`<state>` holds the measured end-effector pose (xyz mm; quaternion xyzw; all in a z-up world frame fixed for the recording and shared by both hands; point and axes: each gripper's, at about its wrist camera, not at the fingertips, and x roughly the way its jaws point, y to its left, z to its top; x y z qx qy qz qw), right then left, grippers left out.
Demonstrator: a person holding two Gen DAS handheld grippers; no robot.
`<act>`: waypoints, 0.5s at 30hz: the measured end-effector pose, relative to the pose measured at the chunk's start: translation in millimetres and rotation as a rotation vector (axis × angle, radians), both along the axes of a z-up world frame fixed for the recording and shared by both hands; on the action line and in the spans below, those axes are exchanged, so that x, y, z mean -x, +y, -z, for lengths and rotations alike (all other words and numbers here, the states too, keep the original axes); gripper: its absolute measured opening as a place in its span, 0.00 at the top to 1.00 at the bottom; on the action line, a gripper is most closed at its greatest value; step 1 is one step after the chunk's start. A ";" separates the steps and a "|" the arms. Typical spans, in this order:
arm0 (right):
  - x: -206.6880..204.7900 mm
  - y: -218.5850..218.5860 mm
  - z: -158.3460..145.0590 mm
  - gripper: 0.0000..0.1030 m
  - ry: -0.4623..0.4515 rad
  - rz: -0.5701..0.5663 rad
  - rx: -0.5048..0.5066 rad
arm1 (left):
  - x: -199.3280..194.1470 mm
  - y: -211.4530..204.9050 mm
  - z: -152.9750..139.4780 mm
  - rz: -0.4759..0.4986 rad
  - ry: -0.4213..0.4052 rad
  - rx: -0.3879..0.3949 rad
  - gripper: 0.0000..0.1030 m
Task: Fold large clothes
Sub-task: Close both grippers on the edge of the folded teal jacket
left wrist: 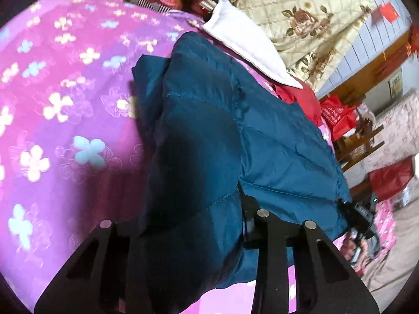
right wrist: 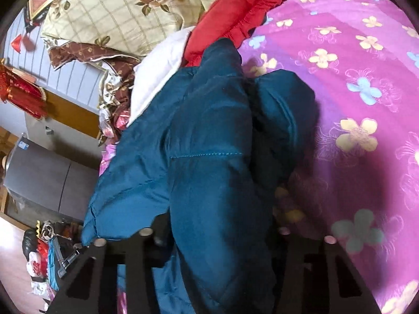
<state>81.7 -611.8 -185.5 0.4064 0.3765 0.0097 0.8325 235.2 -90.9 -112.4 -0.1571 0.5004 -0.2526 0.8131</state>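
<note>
A teal quilted down jacket [left wrist: 209, 136] lies bunched on a pink flowered bedspread [left wrist: 65, 91]. My left gripper [left wrist: 207, 225] has a thick fold of the jacket between its black fingers [left wrist: 104, 238] and holds it. In the right wrist view the same jacket [right wrist: 209, 144] runs up the middle, and my right gripper [right wrist: 214, 235] has a padded fold between its fingers [right wrist: 330, 251]. The other gripper's black body [left wrist: 358, 217] shows at the jacket's far hem. The jaw tips are partly hidden by fabric.
A red garment [right wrist: 235, 10], a white cloth [right wrist: 159, 68] and a cream rose-print quilt [right wrist: 125, 7] lie at the head of the bed. Red bags [left wrist: 337, 115] and wooden furniture [left wrist: 358, 144] stand beside it. A grey cabinet [right wrist: 47, 172] stands on the floor.
</note>
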 end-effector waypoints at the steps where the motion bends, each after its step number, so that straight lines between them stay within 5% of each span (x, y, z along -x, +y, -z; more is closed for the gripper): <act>1: 3.6 0.9 -2.3 0.59 -0.003 -0.002 0.003 | 6.4 -2.1 -4.0 0.003 -0.014 -0.020 0.70; 15: 52.3 16.5 -15.5 0.64 -0.037 -0.052 0.023 | 55.7 2.0 -11.6 0.001 -0.087 -0.180 0.71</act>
